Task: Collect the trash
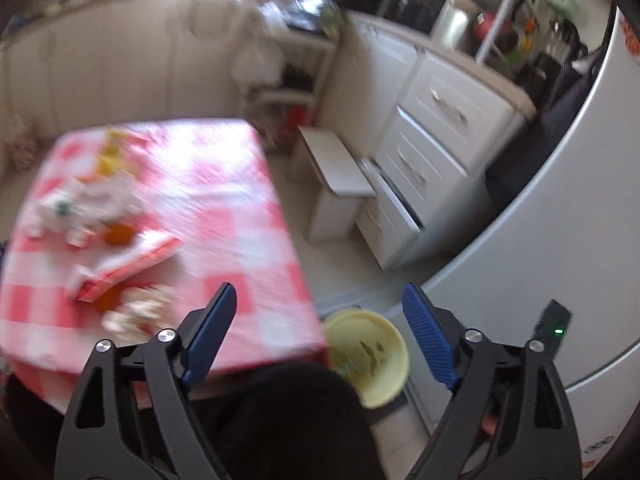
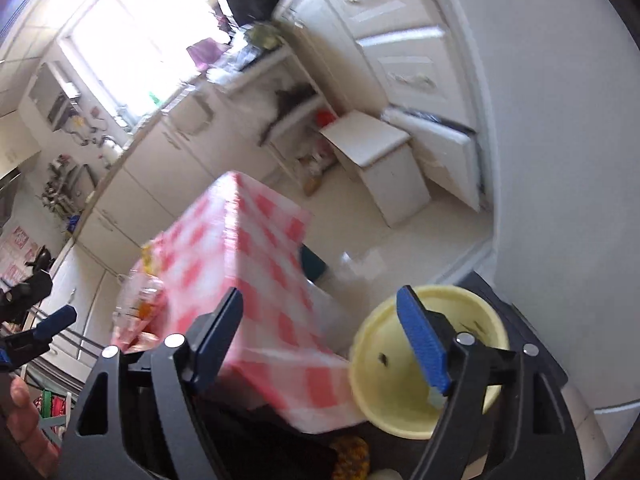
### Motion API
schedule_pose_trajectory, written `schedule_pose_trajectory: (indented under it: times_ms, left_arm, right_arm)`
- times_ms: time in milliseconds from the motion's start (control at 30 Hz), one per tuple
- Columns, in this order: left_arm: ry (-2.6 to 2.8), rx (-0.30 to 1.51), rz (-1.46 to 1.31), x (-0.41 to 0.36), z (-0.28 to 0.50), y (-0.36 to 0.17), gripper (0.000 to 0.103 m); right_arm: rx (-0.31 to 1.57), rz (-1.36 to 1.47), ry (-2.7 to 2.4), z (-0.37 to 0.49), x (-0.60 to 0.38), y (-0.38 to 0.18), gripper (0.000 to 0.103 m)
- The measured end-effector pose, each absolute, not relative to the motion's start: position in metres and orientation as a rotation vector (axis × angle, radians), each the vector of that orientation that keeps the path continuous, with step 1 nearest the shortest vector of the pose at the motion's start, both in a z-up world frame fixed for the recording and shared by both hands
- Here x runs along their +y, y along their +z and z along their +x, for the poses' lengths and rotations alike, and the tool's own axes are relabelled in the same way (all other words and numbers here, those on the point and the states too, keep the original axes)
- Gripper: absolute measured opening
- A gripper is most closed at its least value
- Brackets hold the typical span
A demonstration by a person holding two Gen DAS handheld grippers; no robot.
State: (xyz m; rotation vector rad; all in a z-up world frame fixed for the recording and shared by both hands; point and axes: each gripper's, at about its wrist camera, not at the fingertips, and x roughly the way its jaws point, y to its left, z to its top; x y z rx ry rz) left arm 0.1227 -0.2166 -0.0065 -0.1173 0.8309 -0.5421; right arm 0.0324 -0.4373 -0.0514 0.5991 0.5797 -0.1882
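Note:
Blurred trash lies on a table with a pink checked cloth (image 1: pixel 224 200): crumpled white wrappers (image 1: pixel 80 208), a red-and-white flat packet (image 1: pixel 128 264), orange bits (image 1: pixel 118 234) and a crumpled scrap (image 1: pixel 140 312). My left gripper (image 1: pixel 320 296) is open and empty, above the table's right edge. A pale yellow bin (image 1: pixel 372 360) stands on the floor beside the table; it also shows in the right wrist view (image 2: pixel 400 380). My right gripper (image 2: pixel 320 300) is open and empty, above the table corner (image 2: pixel 260 280) and the bin. The left gripper's blue tip (image 2: pixel 60 318) shows at left.
White kitchen drawers (image 1: pixel 440 128) with the lowest drawer pulled open, a white step stool (image 1: pixel 340 184) and a white fridge (image 1: pixel 560 216) stand to the right. A counter and bright window (image 2: pixel 132 48) lie beyond. My dark clothing (image 1: pixel 280 420) fills the bottom.

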Motion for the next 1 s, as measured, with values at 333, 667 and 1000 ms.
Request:
schedule_pose_trajectory:
  times_ms: [333, 667, 1000]
  left_arm:
    - [-0.262, 0.590, -0.267, -0.049, 0.108, 0.058, 0.092]
    - [-0.241, 0.566, -0.305, -0.012, 0.096, 0.057, 0.093]
    - [-0.242, 0.540, -0.337, 0.000, 0.088, 0.060, 0.093]
  right_arm:
    - [0.463, 0.416, 0.123, 0.066, -0.275, 0.006, 0.092]
    - [0.588, 0.130, 0.200, 0.073, -0.174, -0.051, 0.092]
    - [0.594, 0.087, 0.187, 0.076, -0.157, -0.054, 0.094]
